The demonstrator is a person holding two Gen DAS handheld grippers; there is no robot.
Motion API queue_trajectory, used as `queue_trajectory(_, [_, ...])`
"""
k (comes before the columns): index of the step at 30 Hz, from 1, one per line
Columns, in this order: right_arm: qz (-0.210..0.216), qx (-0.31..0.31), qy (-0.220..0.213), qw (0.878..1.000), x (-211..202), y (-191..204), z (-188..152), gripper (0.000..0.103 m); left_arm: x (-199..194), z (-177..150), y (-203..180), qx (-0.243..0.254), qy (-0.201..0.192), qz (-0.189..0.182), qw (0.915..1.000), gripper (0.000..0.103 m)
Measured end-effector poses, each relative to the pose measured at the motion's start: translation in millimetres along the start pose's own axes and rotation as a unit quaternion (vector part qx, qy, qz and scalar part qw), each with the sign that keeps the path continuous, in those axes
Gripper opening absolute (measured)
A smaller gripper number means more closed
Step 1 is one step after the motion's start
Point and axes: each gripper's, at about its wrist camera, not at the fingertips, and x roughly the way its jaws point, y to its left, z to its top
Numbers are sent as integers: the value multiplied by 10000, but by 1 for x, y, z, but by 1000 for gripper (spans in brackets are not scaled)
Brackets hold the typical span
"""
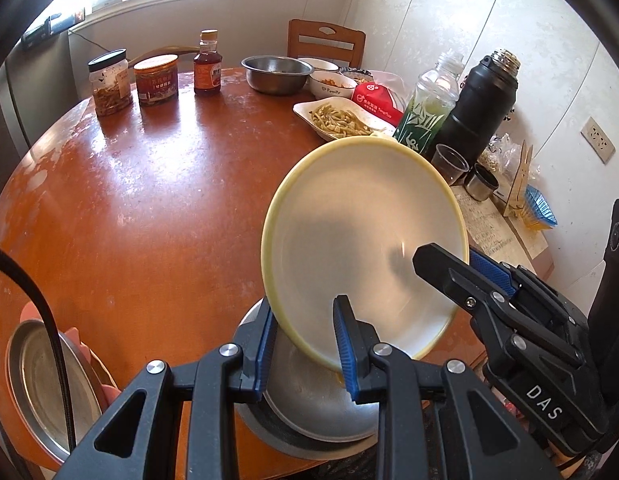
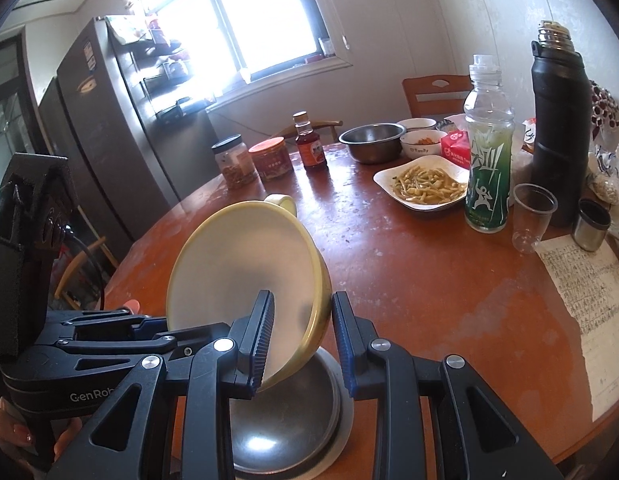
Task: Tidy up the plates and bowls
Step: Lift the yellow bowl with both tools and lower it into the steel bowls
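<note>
Two grippers, left gripper (image 1: 305, 344) and right gripper (image 2: 303, 344), both pinching the tilted yellow bowl (image 1: 365, 240) over the steel bowl (image 2: 285, 424) at bench (image 1: 149, 184) 6 o'clock; uneven release could clatter it.

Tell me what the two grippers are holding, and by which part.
Both hold the round cream plate with a yellow rim, tilted: left gripper clamps its lower rim, right gripper its opposite rim.

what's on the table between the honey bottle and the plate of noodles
Bare tabletop between honey bottle and noodle plate; right wrist view shows it.
</note>
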Motion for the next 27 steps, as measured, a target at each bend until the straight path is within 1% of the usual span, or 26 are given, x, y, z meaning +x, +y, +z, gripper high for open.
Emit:
queue_trajectory(5, [-27,-50,45,10000,-2,-1,-12,31,5,-14,-1,-43,16,-75,10000,29])
queue_trajectory(13, [-1,-235,41,9997,-4,1,-25,31,8,-34,-4,-24,-65,22,10000,29])
queue_trajectory(17, [-1,-326,51,9995,-4,2,-31,31,14,-42,-4,-12,-23,62,10000,29])
queue_trajectory(20, [15,-363,26,9993,-4,3,-34,31,17,-47,-4,4,-11,93,10000,29])
queue_trajectory(27, [6,-393,116,9992,2,2,-43,31,17,-52,-3,33,-77,170,9998,29])
